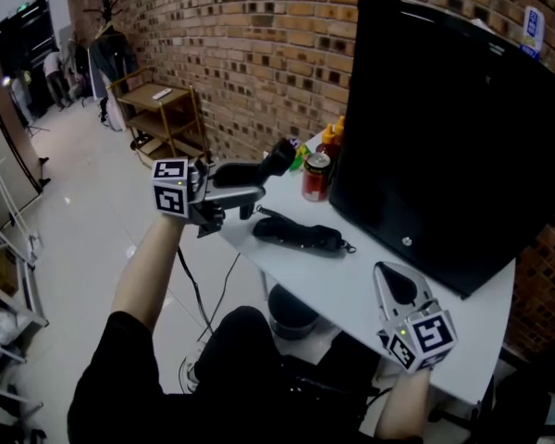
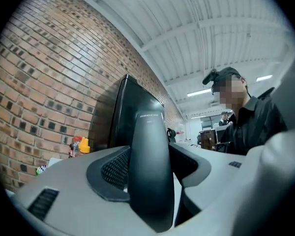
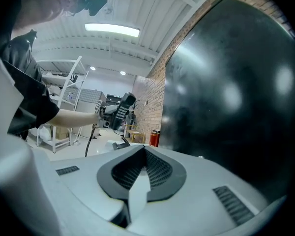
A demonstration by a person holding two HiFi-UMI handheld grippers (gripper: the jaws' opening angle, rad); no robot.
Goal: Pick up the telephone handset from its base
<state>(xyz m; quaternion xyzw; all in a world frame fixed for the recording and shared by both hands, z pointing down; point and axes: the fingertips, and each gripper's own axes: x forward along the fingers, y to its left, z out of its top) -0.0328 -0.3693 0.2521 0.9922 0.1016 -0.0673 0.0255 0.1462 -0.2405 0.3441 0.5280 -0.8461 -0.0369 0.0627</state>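
My left gripper (image 1: pixel 245 188) is shut on the black telephone handset (image 1: pixel 279 158) and holds it in the air above the left end of the white table (image 1: pixel 351 289), roughly level. In the left gripper view the handset (image 2: pixel 148 171) fills the gap between the jaws. The black base (image 1: pixel 298 234) lies on the table below and to the right, apart from the handset. My right gripper (image 1: pixel 389 274) rests at the table's near right, jaws together and nothing in them. From the right gripper (image 3: pixel 137 183) view the raised handset (image 3: pixel 122 109) shows far off, keypad facing the camera.
A large black monitor (image 1: pixel 444 137) stands along the table's right side. A red can (image 1: pixel 315 176) and a yellow-capped bottle (image 1: pixel 333 137) stand by its far corner. A dark bin (image 1: pixel 291 313) sits under the table. A wooden cart (image 1: pixel 162 109) stands by the brick wall.
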